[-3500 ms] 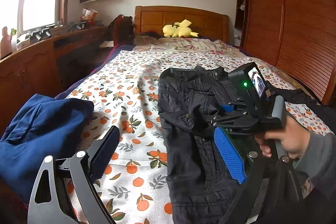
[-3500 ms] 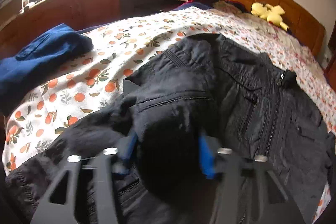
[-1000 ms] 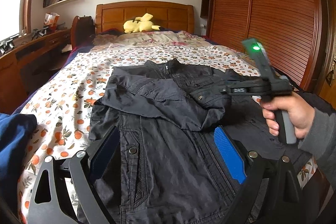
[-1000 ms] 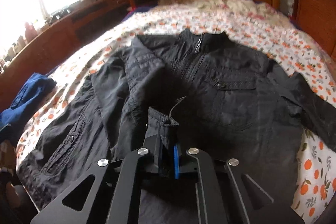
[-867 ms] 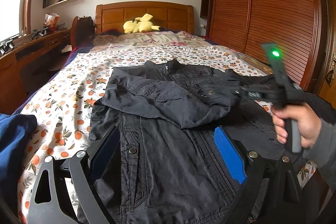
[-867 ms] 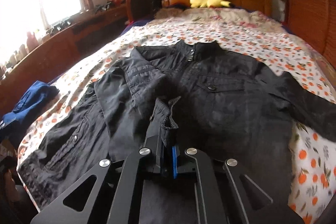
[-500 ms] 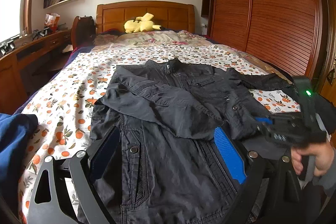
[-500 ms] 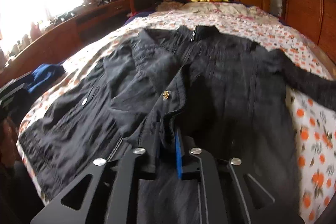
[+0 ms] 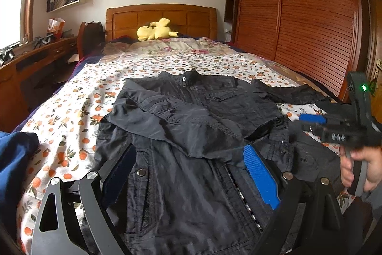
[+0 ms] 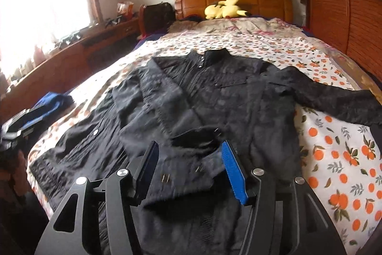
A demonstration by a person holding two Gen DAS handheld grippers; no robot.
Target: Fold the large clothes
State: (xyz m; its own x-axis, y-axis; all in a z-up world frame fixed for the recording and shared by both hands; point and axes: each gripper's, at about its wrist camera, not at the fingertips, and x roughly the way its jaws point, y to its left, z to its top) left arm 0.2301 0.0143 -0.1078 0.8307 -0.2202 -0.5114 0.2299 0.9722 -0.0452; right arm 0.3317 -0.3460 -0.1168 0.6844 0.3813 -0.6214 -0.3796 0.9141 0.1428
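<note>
Right gripper (image 10: 189, 165) jaws just opening, empty, over sleeve cuff (image 10: 198, 135); black jacket (image 10: 214, 99) soft, limp; grab far right sleeve.

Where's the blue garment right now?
The blue garment lies bunched at the bed's left edge in the left wrist view, left of the black jacket, on the orange-print sheet beside the wooden desk.

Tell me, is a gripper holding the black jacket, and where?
Neither. The right gripper has just opened, letting the jacket sleeve cuff go; the left gripper is open too.
</note>
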